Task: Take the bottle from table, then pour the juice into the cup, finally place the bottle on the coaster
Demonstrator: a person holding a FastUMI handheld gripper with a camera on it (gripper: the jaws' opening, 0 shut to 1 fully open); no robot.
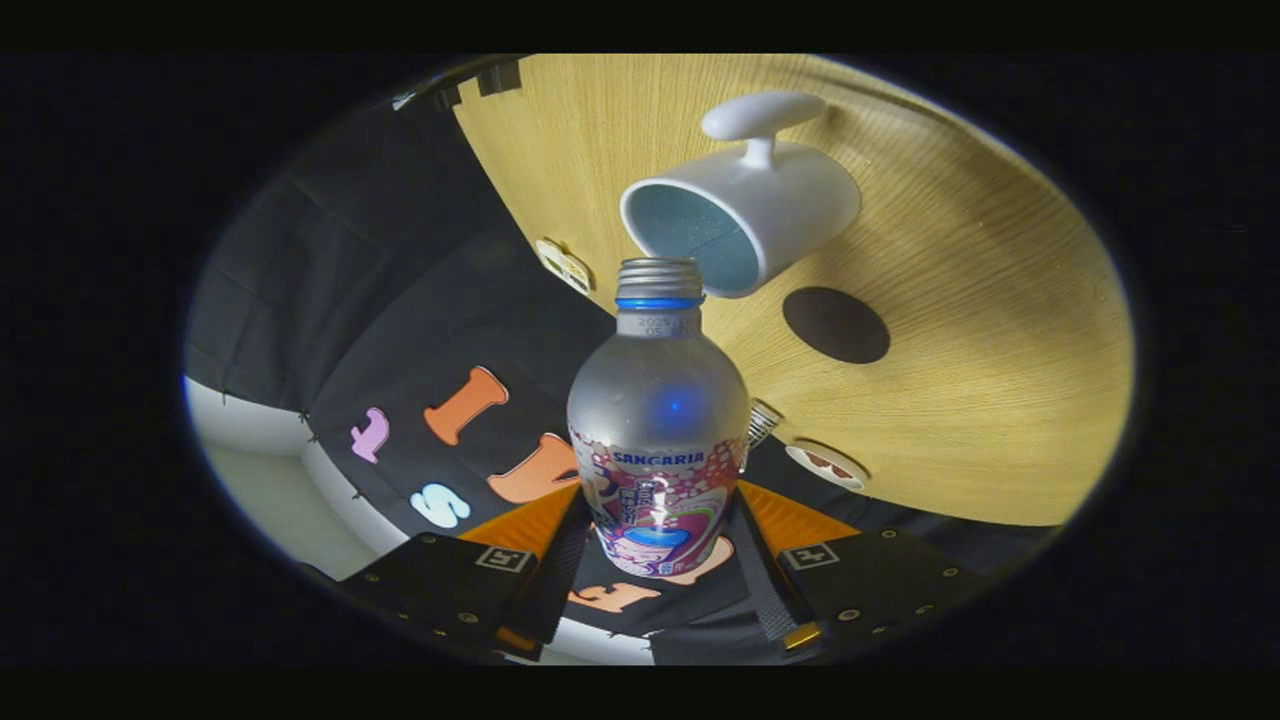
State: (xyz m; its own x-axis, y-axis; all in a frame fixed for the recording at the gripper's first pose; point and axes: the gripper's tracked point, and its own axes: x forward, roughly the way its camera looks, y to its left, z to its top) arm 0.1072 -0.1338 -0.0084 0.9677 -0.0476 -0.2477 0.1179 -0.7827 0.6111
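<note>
Gripper view: gripper (655, 545) clamped on the lower, labelled half of an aluminium drink bottle (658, 440), one finger pressing each side. Bottle tipped over with the whole tool rolled toward horizontal, threaded mouth uncapped and aimed at the opening of a white mug (745, 215) just beyond it. Mouth close to the mug's rim, contact impossible to tell. No juice visibly flowing. Dark round coaster (836, 325) lying on the wooden table (980, 400) just beside the mug. Likely a pour in hand. Thin metal wall probably stiff yet dentable, smooth and a little slick; low grip on the wide body looks sound, weight shifting as contents run forward.
</note>
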